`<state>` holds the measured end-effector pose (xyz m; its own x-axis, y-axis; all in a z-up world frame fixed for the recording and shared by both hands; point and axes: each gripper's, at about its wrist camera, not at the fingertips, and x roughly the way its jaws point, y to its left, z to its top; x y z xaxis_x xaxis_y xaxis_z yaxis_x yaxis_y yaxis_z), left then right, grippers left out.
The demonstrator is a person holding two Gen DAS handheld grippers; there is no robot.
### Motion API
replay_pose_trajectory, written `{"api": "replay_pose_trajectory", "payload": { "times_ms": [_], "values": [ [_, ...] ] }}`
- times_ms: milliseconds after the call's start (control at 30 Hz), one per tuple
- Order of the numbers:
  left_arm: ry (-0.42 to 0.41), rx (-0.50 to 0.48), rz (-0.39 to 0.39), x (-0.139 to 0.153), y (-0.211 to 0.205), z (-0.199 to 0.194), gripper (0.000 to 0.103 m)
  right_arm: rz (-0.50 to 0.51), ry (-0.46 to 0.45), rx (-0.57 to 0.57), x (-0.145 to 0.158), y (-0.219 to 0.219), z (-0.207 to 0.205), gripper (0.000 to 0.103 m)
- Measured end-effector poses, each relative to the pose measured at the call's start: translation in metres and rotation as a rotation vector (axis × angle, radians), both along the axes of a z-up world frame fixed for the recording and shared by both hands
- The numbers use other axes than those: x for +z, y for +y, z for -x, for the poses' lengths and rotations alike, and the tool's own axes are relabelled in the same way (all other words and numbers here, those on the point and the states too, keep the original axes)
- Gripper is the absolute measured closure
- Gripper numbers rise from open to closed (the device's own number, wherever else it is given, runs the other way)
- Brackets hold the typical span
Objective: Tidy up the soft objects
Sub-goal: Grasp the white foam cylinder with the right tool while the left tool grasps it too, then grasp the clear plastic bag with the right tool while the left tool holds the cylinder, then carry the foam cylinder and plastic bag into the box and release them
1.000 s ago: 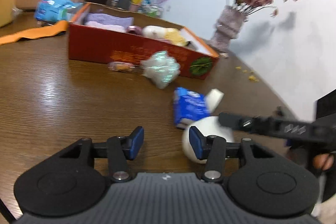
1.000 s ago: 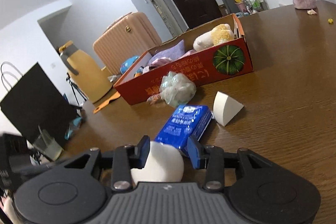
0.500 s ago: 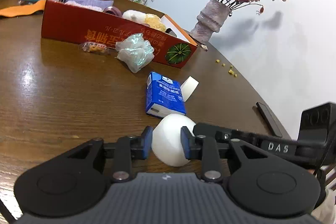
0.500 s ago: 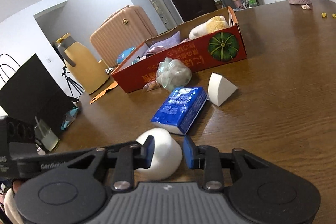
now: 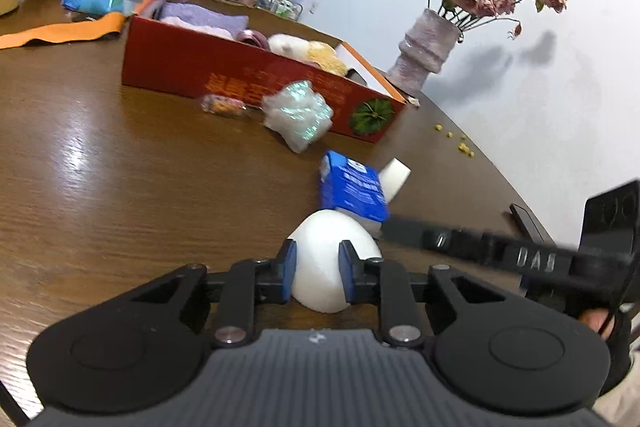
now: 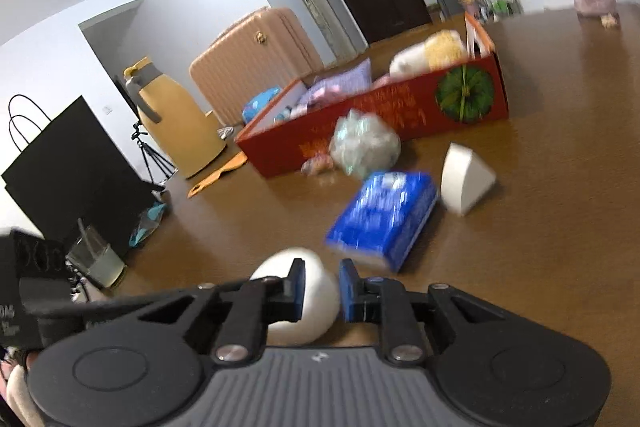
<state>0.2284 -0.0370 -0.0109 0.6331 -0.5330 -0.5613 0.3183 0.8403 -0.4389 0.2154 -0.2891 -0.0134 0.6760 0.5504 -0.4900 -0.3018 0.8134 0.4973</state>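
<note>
The white egg-shaped sponge (image 5: 334, 259) sits on the wooden table (image 5: 100, 187), caught between both tongs at once. The left gripper (image 5: 318, 273) is closing, its blue pads pressing the sponge's sides; the right gripper (image 6: 322, 291) is closing on it too from the other side, narrow and biting the same soft body.

Just beyond the tips lies the blue tissue pack (image 5: 354, 193), touching or nearly touching the sponge, with a white wedge sponge (image 6: 466, 179) beside it. Farther ahead stand a crinkly clear bag (image 5: 298, 115) and the red box (image 5: 240, 83) already holding soft things.

The risk, I judge: two grips squeezing one sponge may deform it, so it could pop free or be pulled unevenly and nudge the pack.
</note>
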Motion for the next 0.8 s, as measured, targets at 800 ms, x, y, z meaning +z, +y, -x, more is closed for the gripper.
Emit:
{"api": "replay_pose_trajectory", "payload": {
  "times_ms": [800],
  "values": [
    [-0.050, 0.133, 0.026, 0.011, 0.055, -0.067, 0.082, 0.304, -0.086, -0.071, -0.001, 0.059, -0.122, 0.072]
  ]
}}
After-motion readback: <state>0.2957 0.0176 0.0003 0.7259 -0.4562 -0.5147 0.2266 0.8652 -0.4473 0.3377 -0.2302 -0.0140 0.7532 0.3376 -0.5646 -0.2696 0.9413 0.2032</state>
